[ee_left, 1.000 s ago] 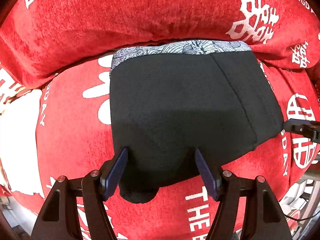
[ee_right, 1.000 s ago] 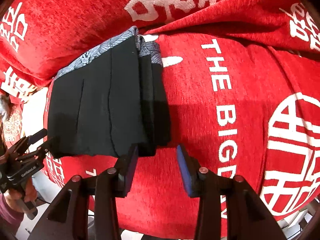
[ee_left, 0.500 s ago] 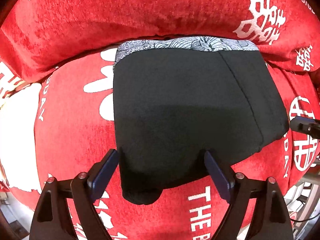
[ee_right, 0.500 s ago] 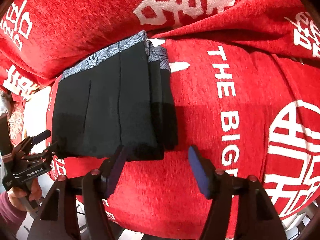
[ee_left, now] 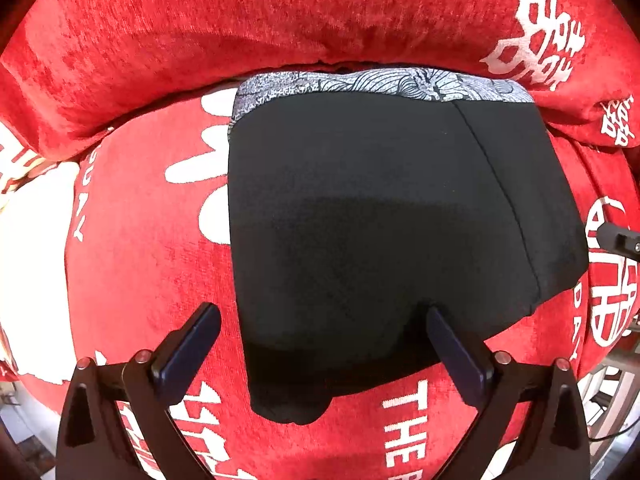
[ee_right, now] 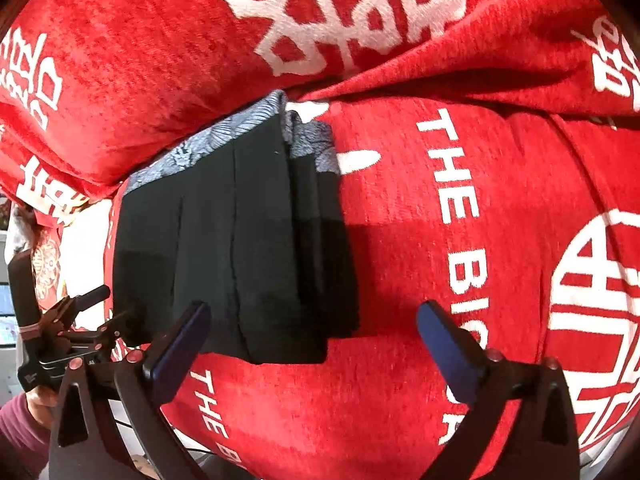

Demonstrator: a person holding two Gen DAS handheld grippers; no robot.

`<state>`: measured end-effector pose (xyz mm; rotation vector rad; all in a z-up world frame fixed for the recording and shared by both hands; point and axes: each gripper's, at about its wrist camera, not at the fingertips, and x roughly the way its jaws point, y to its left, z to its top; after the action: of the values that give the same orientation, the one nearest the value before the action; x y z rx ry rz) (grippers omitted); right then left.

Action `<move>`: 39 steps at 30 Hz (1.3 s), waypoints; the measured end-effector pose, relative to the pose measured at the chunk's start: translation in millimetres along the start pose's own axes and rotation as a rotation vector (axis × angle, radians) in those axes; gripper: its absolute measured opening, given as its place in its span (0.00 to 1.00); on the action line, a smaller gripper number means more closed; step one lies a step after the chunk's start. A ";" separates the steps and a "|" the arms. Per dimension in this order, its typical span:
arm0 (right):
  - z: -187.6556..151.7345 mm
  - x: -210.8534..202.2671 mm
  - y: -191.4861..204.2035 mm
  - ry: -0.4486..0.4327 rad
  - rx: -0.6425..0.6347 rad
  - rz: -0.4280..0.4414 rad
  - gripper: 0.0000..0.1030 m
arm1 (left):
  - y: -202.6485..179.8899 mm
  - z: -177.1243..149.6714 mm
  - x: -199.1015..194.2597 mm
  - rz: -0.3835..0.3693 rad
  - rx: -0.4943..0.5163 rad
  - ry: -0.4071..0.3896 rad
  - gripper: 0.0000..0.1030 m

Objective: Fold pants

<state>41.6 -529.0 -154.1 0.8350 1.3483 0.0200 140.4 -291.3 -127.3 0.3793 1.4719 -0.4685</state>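
The black pants (ee_left: 380, 240) lie folded into a thick rectangle on the red cushion, with a grey patterned waistband (ee_left: 380, 82) at the far edge. My left gripper (ee_left: 320, 336) is open and empty, its fingers astride the near edge of the fold. In the right wrist view the pants (ee_right: 240, 248) show stacked layers along their right side. My right gripper (ee_right: 314, 330) is open wide and empty, just in front of the near right corner. The left gripper (ee_right: 72, 320) shows at the far left of that view.
The pants rest on a red sofa seat (ee_right: 460, 240) with white lettering. A red back cushion (ee_left: 240, 32) rises right behind the waistband. The seat's front edge drops off near both grippers. A person's sleeve (ee_right: 20, 420) is at lower left.
Both grippers have opened wider and drawn back slightly from the pants. The folded pants lie still on the cushion.
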 end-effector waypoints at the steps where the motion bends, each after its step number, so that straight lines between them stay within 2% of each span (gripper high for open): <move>1: 0.5 3.1 -2.1 0.018 0.011 0.010 1.00 | 0.4 0.1 0.5 -0.003 -0.004 0.002 1.00; 4: 1.7 10.8 -5.9 0.063 0.032 0.027 1.00 | 2.4 2.7 3.3 -0.004 -0.011 0.008 1.00; 9: 4.2 17.9 -9.8 0.080 0.042 0.014 1.00 | 3.8 8.7 7.2 -0.007 -0.004 0.015 1.00; 13: 8.4 23.8 -13.5 0.101 0.051 0.021 1.00 | 12.1 16.2 10.7 -0.047 -0.025 0.020 1.00; 18: 11.8 28.6 -13.8 0.113 0.043 0.042 1.00 | 32.0 25.7 21.8 -0.128 -0.095 0.065 1.00; 24: 23.2 30.6 -9.9 0.078 0.010 0.128 1.00 | 55.0 38.6 32.9 -0.239 -0.121 0.078 1.00; 29: 44.0 48.5 -5.2 0.100 -0.033 0.233 1.00 | 68.0 48.7 44.1 -0.335 -0.140 0.073 1.00; 34: 58.5 76.1 -10.7 0.191 -0.024 0.355 1.00 | 69.4 60.8 56.3 -0.364 -0.142 0.071 1.00; 39: 65.4 93.7 -12.7 0.181 -0.003 0.412 1.00 | 77.6 60.5 63.9 -0.400 -0.181 0.075 1.00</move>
<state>116.9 -528.0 -240.9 1.1176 1.3218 0.4280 234.8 -260.8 -190.0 -0.0456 1.6548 -0.6371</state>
